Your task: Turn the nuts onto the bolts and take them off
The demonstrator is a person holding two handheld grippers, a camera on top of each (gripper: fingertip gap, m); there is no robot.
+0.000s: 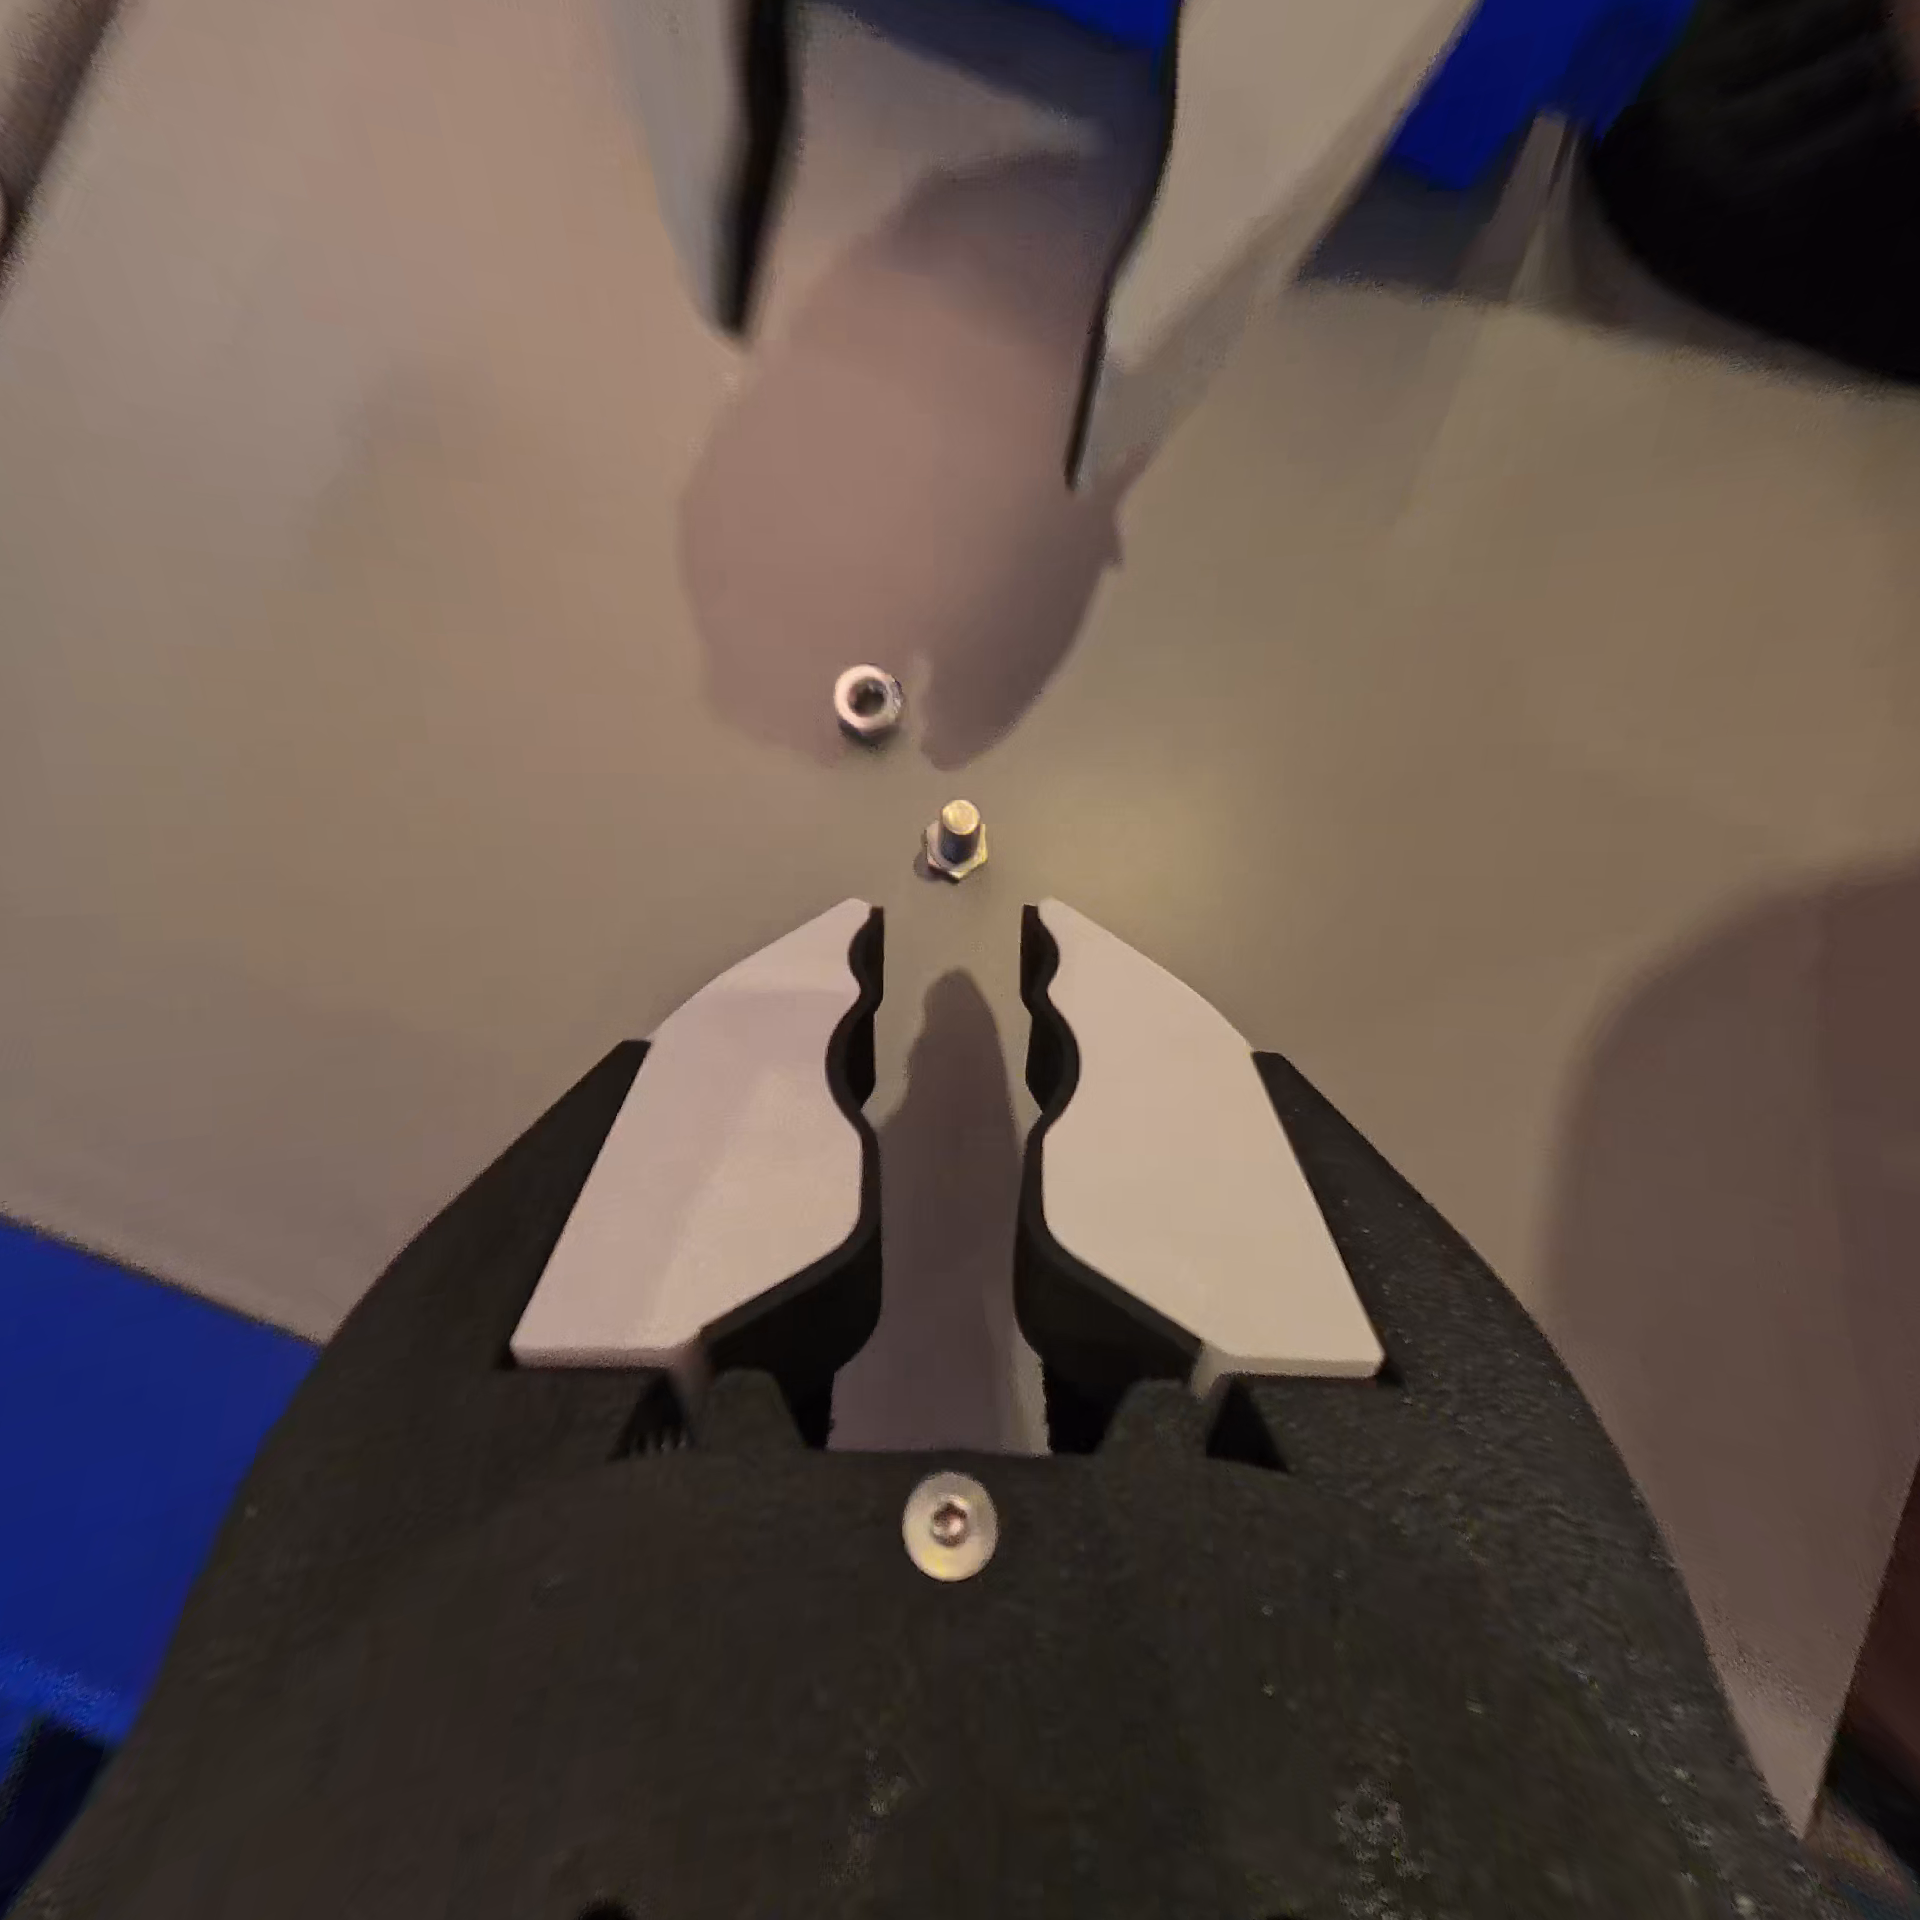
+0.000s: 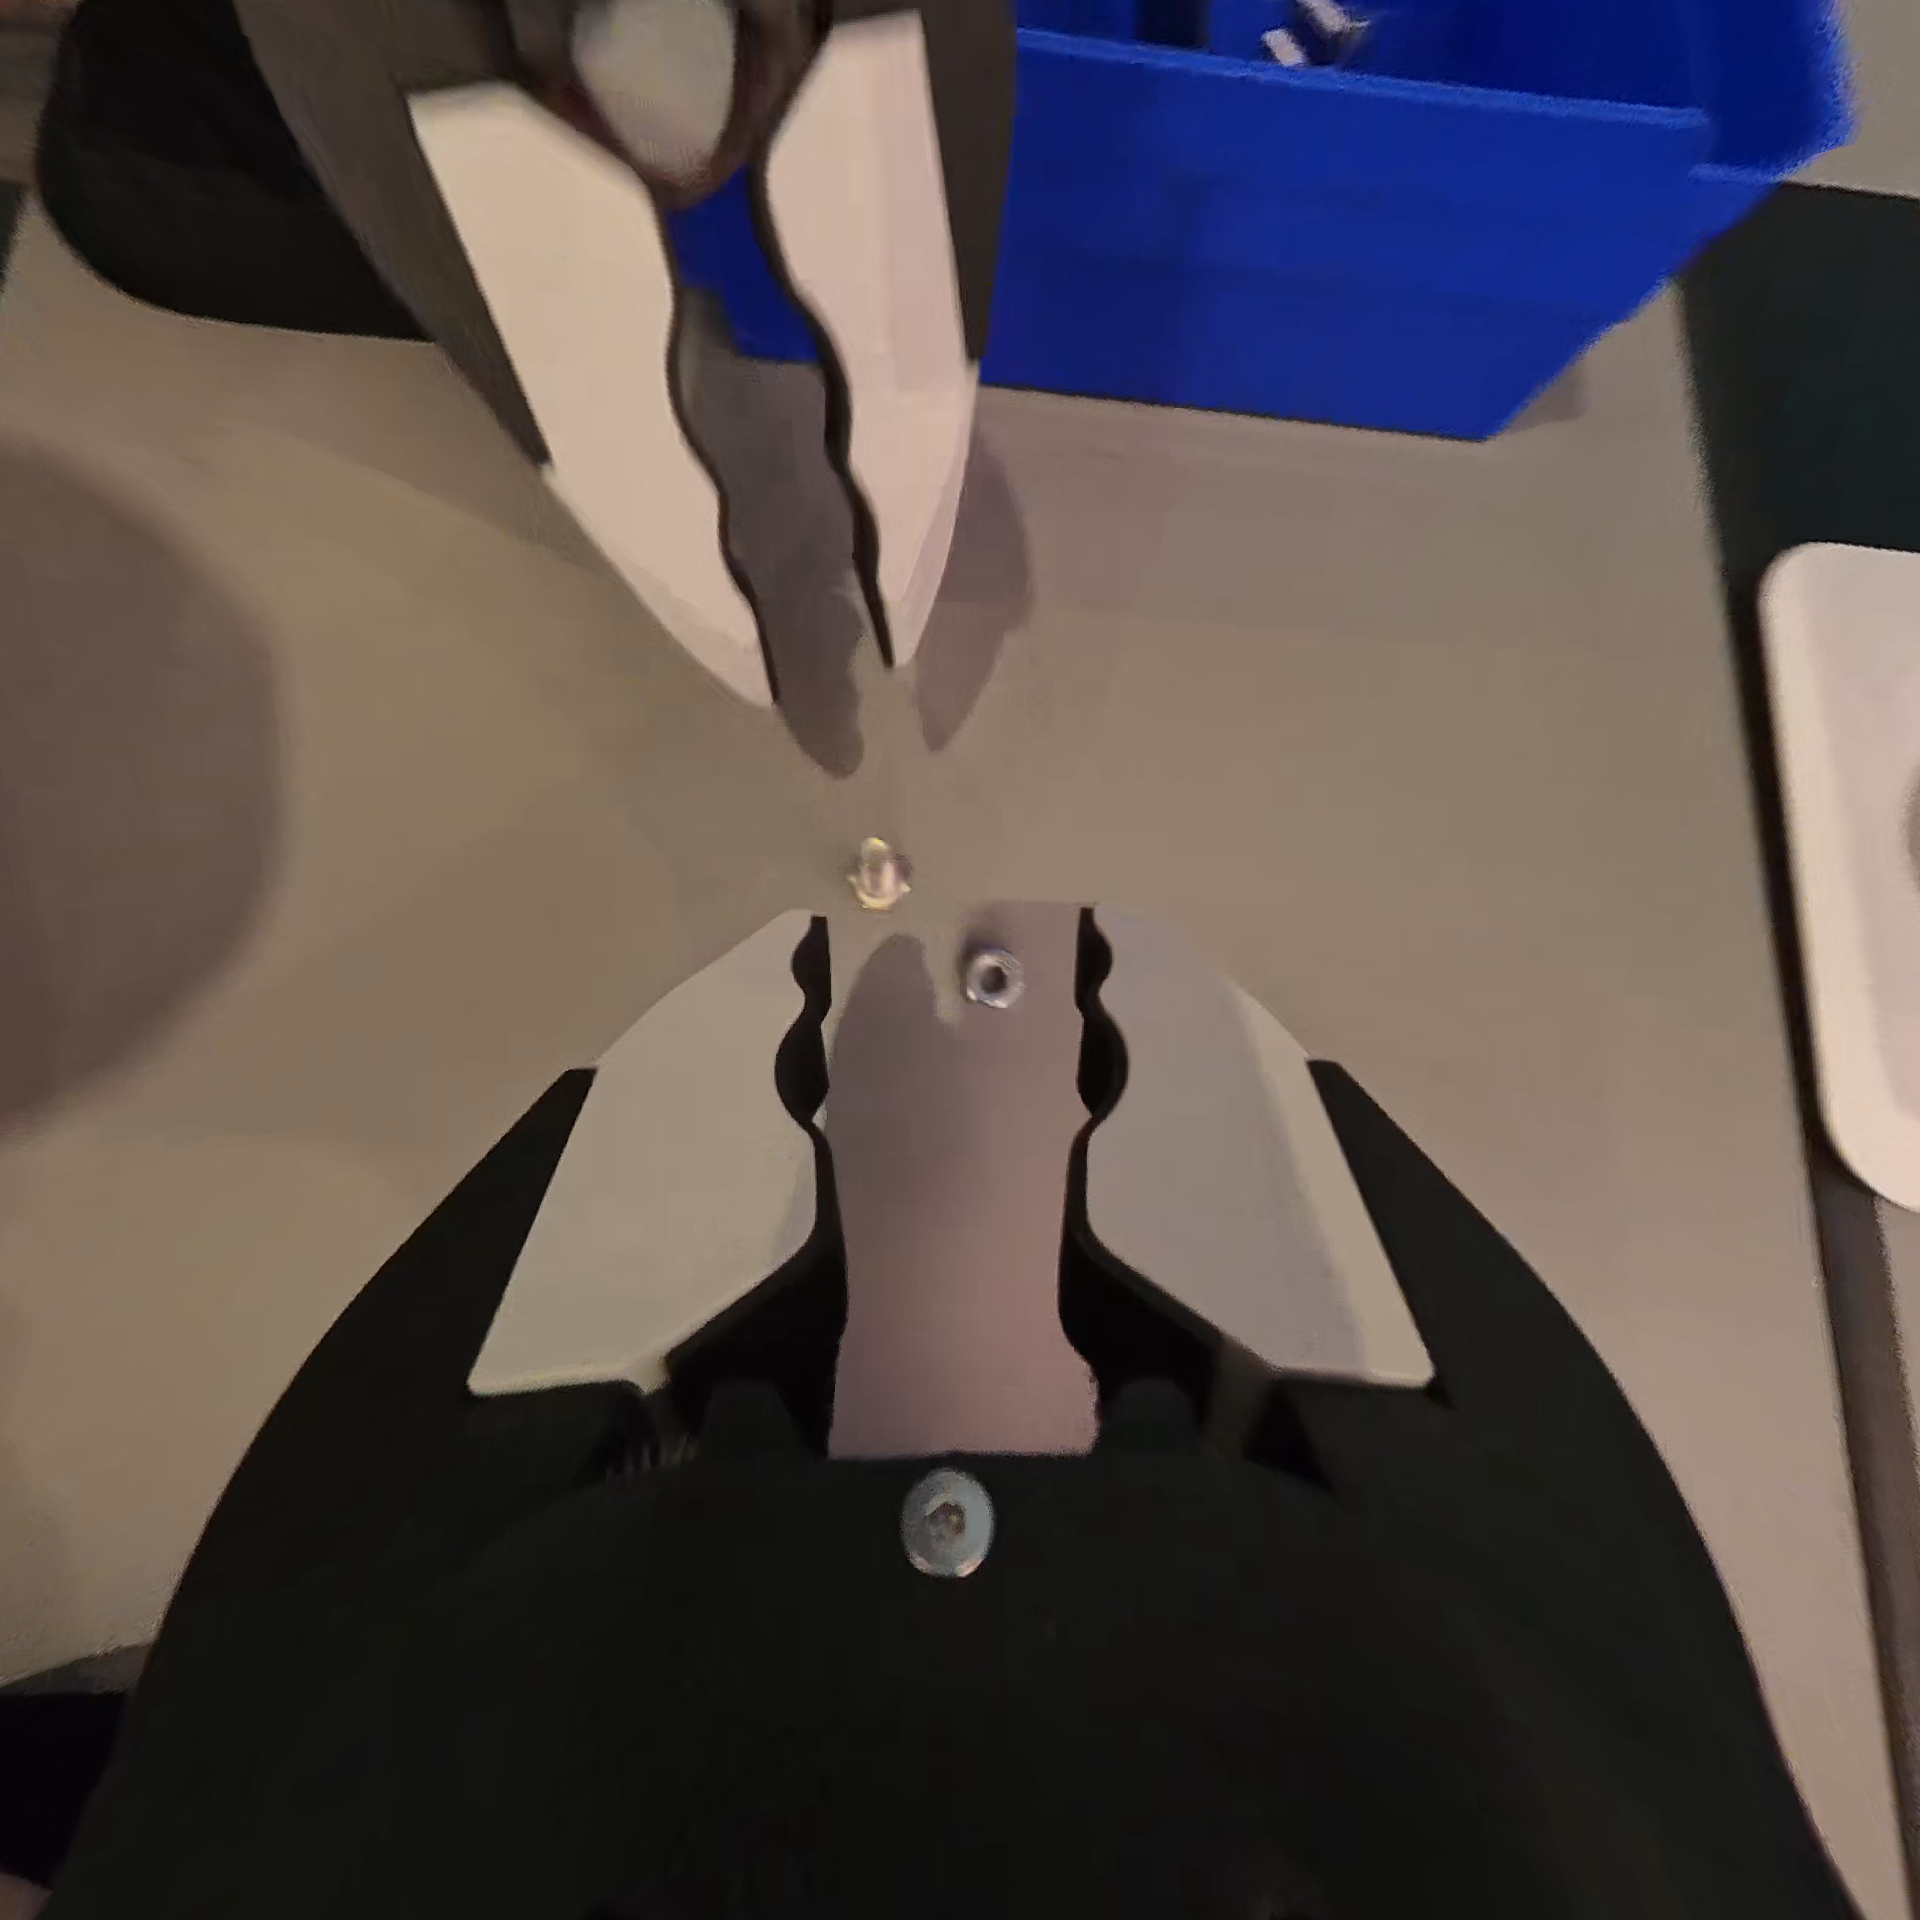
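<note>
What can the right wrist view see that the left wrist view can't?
Only the right view shows the inside of the blue bin and a white tray at the table's edge. Only the left view shows a blue thing at its lower left corner. Both show the nut lying flat, the bolt standing on its head, the grey table, and the open left gripper and right gripper.

Silver nut (image 2: 993,979) and bolt (image 2: 879,876) on grey table (image 2: 1351,831); blue bin (image 2: 1299,239); white, black-lined jaws.

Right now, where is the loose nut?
The nut lies flat on the grey table between the right gripper's open fingertips, just beside the upright bolt, unthreaded.
</note>
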